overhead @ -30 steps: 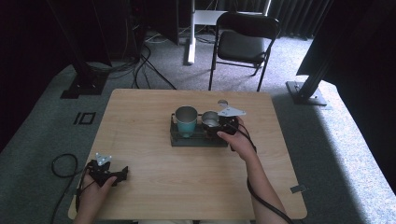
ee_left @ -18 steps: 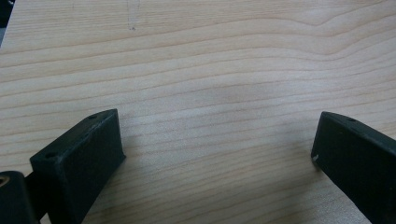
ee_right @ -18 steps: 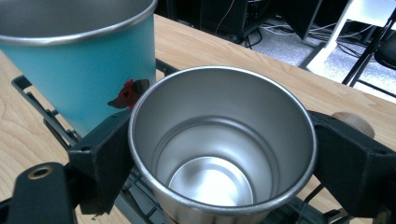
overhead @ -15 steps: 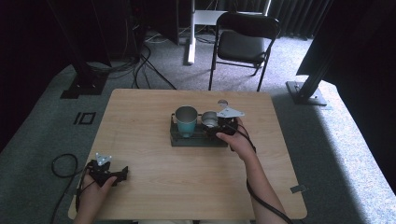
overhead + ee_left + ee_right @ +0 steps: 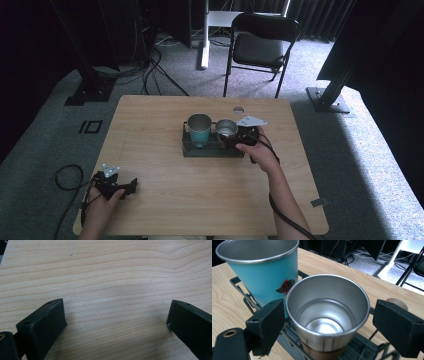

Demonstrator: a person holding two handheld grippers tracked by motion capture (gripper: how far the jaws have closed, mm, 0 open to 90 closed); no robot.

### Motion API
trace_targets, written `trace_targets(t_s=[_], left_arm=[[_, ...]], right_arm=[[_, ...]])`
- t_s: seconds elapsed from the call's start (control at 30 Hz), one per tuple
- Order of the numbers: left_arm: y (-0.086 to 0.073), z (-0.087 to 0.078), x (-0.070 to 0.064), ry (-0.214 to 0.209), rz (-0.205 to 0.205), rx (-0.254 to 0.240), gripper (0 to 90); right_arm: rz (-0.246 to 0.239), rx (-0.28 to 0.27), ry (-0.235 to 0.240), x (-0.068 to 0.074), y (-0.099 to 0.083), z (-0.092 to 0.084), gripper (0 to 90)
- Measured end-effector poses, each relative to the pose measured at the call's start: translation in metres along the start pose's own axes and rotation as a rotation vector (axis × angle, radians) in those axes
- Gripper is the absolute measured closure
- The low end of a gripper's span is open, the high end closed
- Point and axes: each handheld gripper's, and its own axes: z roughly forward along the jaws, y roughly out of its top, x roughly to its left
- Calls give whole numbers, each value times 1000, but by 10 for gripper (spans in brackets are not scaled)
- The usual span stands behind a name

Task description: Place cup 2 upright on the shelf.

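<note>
A dark wire rack (image 5: pixel 212 148) sits near the middle of the pale wooden table (image 5: pixel 165 210), and everything else is placed from it. In the rack's left part stands a tall turquoise metal cup (image 5: pixel 199 128) with a small red-and-brown figure printed on its side; touching it on the right stands a shorter bare steel cup (image 5: pixel 327 312) with a brownish base. The right gripper (image 5: pixel 328 326) is at the rack's right end, its black jaws spread on either side of the steel cup, not visibly touching it. The left gripper (image 5: pixel 116 320) lies well away from the rack, near the table's front left corner, its jaws spread wide over bare wood.
</note>
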Motion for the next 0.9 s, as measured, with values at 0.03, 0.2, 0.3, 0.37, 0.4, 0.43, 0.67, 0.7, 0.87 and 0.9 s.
trace_targets(t_s=[0.03,0.2,0.3,0.37,0.4,0.43,0.67,0.7,0.87,0.9], left_arm=[[0,0,0,0,0,0,26],[0,0,0,0,0,0,26],[0,0,0,0,0,0,26],[0,0,0,0,0,0,26],[0,0,0,0,0,0,26],[0,0,0,0,1,0,26],[0,0,0,0,1,0,26],[0,0,0,0,1,0,26],[0,0,0,0,0,0,26],[0,0,0,0,0,0,26]], right_arm=[[0,0,0,0,0,0,105],[2,-7,0,-4,-5,-10,106],[5,-10,-2,-6,-6,-13,106],[7,-13,-8,-8,-8,-18,106],[6,-13,-10,-9,-9,-20,106],[5,-11,-13,-9,-10,-21,106],[14,-9,-23,-14,-18,-30,106],[15,-10,-24,-15,-20,-31,106],[10,-9,-24,-18,-29,-38,106],[13,-8,-23,-19,-31,-39,106]])
